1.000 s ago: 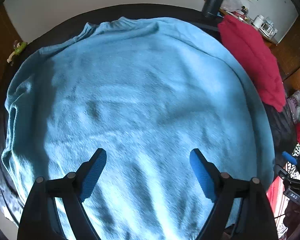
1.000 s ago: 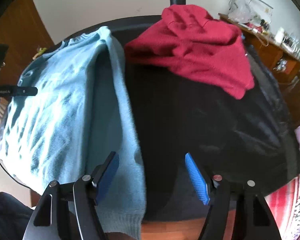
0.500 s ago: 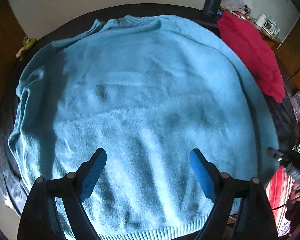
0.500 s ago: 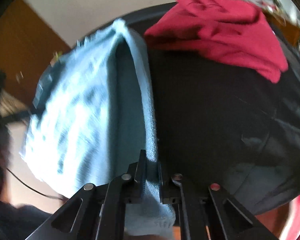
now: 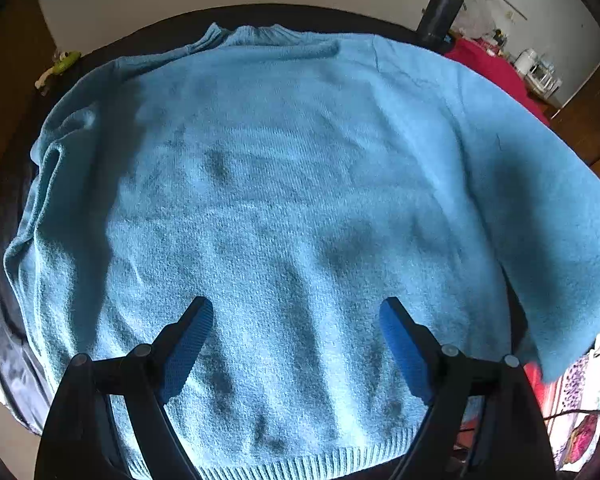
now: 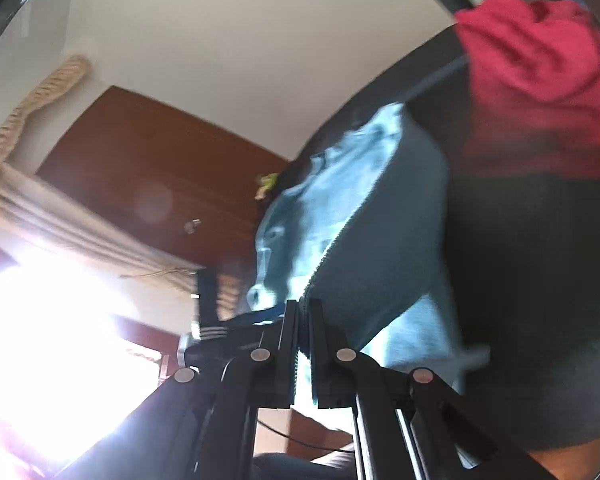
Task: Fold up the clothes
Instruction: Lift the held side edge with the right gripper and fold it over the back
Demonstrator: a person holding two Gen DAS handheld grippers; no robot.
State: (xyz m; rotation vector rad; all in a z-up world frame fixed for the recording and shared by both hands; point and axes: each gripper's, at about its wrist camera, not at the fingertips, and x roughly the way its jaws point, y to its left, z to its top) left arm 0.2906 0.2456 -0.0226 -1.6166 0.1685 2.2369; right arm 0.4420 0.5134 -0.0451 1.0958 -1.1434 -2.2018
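Lifted now, blue sweater (image 6: 384,248) sleeve pinched by right gripper (image 6: 304,312).

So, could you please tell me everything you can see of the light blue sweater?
The light blue sweater is a soft, fuzzy knit with a ribbed hem nearest the camera and a ribbed collar at the far end. It lies spread flat on a dark surface, its left sleeve folded along its side. The right gripper has its jaws shut on the right sleeve's edge, lifting it. The left gripper hovers open above the hem area.
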